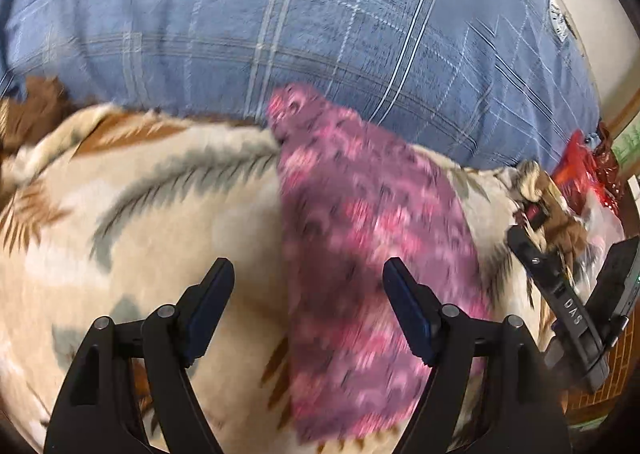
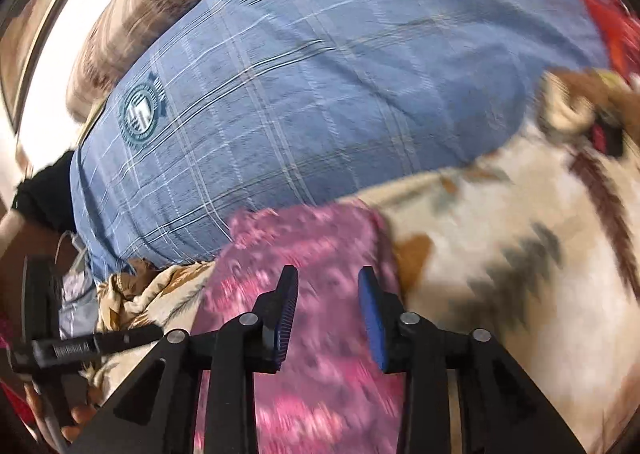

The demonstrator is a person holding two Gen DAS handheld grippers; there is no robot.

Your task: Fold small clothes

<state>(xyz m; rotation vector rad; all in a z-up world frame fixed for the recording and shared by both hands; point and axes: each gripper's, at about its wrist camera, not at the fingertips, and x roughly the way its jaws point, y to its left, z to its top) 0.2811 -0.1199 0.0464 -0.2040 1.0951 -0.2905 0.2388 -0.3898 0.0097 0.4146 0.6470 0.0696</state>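
A pink and purple patterned small garment (image 1: 360, 238) lies as a long strip on a cream blanket with leaf prints (image 1: 160, 222). My left gripper (image 1: 308, 274) is open above the garment's near part, its right finger over the cloth, holding nothing. The right gripper shows at the right edge of the left wrist view (image 1: 568, 294). In the right wrist view the garment (image 2: 320, 254) lies under my right gripper (image 2: 328, 278), which is open and empty above it. The blanket (image 2: 500, 254) spreads to the right. Both views are blurred.
A large blue plaid pillow (image 1: 300, 22) lies behind the garment, also in the right wrist view (image 2: 320, 86). A red item (image 1: 580, 166) sits at the far right by the bed's edge. The left gripper's body (image 2: 80, 346) shows at lower left of the right wrist view.
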